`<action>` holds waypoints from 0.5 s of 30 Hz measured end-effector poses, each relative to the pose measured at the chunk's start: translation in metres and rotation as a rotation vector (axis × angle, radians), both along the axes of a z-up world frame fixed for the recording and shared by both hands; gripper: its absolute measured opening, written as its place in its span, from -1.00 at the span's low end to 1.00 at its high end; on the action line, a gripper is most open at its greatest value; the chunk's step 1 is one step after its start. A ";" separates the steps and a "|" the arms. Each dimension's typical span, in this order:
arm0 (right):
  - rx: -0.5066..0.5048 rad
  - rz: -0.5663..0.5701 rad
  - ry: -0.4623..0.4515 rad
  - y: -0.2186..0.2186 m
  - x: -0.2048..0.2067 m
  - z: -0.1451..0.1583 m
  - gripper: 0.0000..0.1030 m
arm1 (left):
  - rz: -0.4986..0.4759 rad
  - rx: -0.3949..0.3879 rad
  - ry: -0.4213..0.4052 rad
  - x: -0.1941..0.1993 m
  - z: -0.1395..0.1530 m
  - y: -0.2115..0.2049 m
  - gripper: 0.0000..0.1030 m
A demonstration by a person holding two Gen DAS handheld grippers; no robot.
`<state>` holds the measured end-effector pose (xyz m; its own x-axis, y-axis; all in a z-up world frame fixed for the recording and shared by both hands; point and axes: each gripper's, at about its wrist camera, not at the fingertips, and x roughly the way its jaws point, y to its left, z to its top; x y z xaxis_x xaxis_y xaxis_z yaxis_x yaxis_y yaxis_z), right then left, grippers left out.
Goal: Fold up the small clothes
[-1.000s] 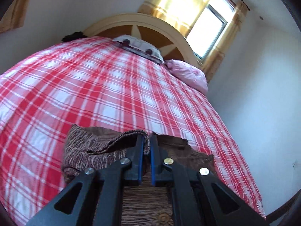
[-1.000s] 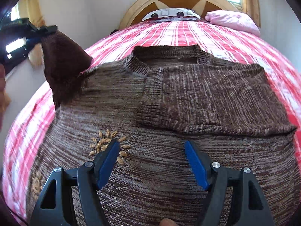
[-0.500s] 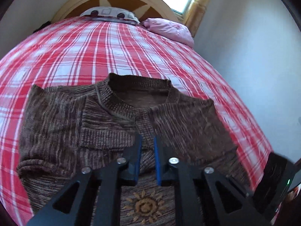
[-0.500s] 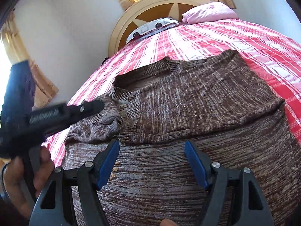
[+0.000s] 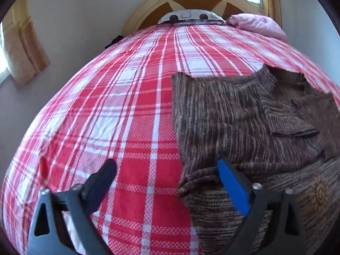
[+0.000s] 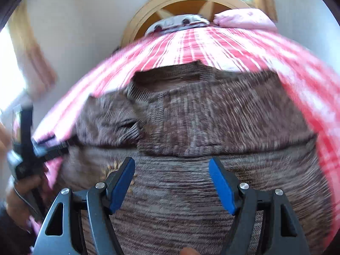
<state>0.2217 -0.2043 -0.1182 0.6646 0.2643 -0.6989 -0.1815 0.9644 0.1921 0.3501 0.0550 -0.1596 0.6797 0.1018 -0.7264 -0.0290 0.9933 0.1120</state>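
A small brown knitted sweater [image 6: 212, 116] lies on the red plaid bed cover [image 5: 131, 110], both sleeves folded in across its chest. In the left wrist view the sweater [image 5: 233, 116] fills the right half. My left gripper [image 5: 166, 167] hovers at the sweater's left edge, its jaws opening wide with nothing pressed between them; the right finger is over the folded edge, the left finger over bare cover. My right gripper [image 6: 171, 165] stands open above the sweater's lower body, empty. The left gripper [image 6: 27, 140] also shows at the far left of the right wrist view, held by a hand.
A rounded wooden headboard [image 5: 191, 2] stands at the bed's far end, with a grey patterned pillow [image 5: 191, 17] and a pink pillow [image 5: 257, 24] against it. Curtains [image 5: 23, 48] hang at the left wall. A sun motif [image 5: 318, 193] decorates the sweater's front.
My left gripper let go of the sleeve it carried, laid it folded over the sweater, opened wide and dropped toward the sweater's left edge. The right gripper stayed open over the lower body.
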 end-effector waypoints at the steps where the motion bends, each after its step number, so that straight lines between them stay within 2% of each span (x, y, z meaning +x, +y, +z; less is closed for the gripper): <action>1: -0.050 0.039 -0.014 0.013 -0.002 0.008 0.41 | -0.005 -0.027 0.008 0.000 -0.001 0.003 1.00; 4: -0.264 0.135 -0.055 0.058 0.003 0.025 0.41 | 0.001 -0.055 0.010 -0.002 -0.003 0.005 1.00; 5: -0.306 0.153 -0.072 0.070 0.009 0.027 0.41 | -0.002 -0.062 0.012 -0.003 -0.004 0.006 1.00; 8: -0.354 0.157 -0.071 0.092 0.039 0.025 0.40 | -0.004 -0.102 0.021 0.001 -0.009 0.007 1.00; 11: -0.399 0.176 -0.057 0.110 0.062 0.015 0.25 | -0.005 -0.147 0.033 0.003 -0.012 0.011 1.00; 14: -0.377 0.246 0.014 0.128 0.074 0.003 0.23 | -0.008 -0.183 0.041 0.006 -0.014 0.014 1.00; 15: -0.420 0.249 0.008 0.133 0.075 -0.002 0.21 | -0.009 -0.188 0.041 0.006 -0.015 0.014 1.00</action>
<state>0.2963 -0.0712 -0.1203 0.6112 0.1086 -0.7840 -0.4170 0.8861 -0.2023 0.3561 0.0695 -0.1741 0.6496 -0.0443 -0.7590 -0.0198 0.9970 -0.0751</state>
